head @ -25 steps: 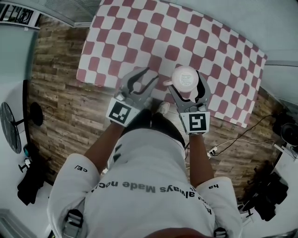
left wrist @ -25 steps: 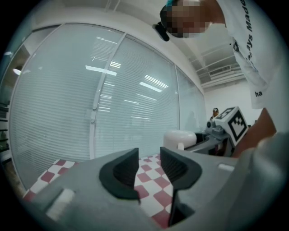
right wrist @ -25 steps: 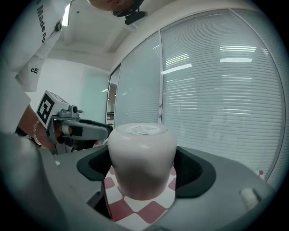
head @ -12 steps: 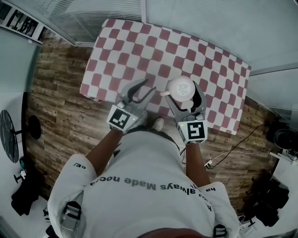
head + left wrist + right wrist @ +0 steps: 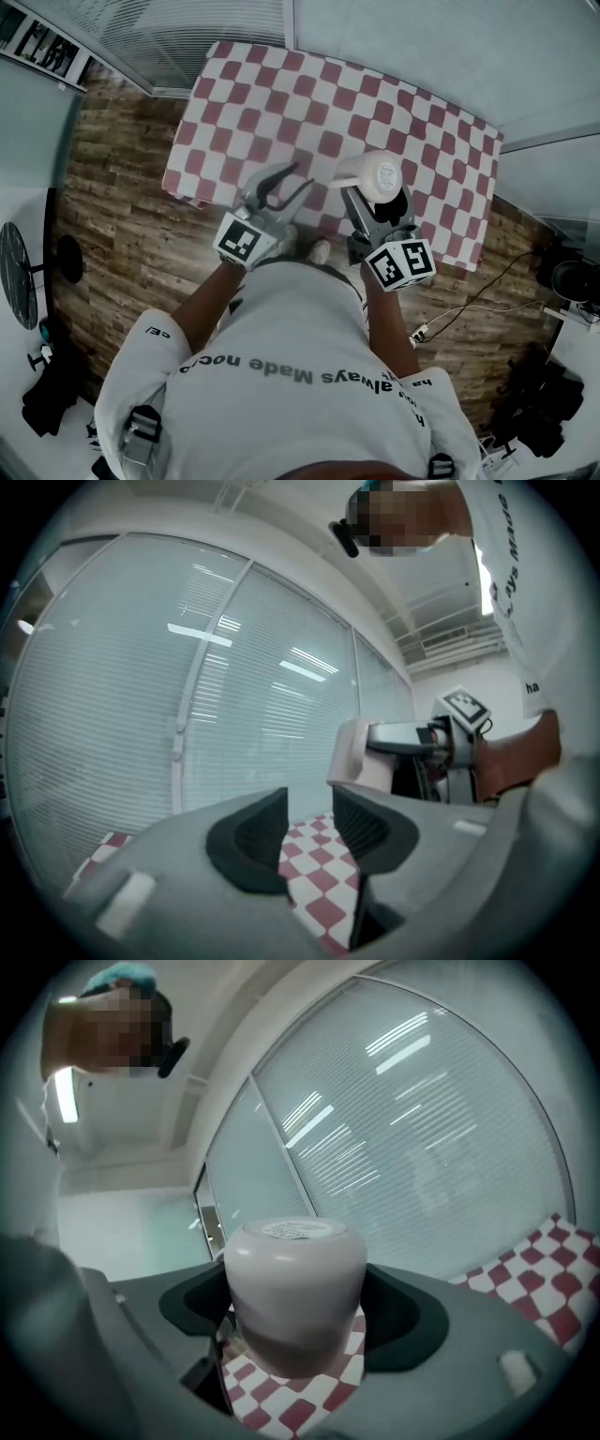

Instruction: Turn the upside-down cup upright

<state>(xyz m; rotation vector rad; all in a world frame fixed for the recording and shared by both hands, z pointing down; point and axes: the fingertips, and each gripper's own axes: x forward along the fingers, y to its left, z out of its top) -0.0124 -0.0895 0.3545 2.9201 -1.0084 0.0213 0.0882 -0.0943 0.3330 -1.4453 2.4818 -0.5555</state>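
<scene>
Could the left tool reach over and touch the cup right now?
Probably yes. The cup is gripped in the right tool, close beside the left tool, whose jaws stand apart and empty. Nothing sits between them.

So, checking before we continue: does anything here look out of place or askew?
Only the cup: it sits bottom-up, tilted, clamped in the right gripper above the checkered tablecloth. Nothing spilled or damaged.
</scene>
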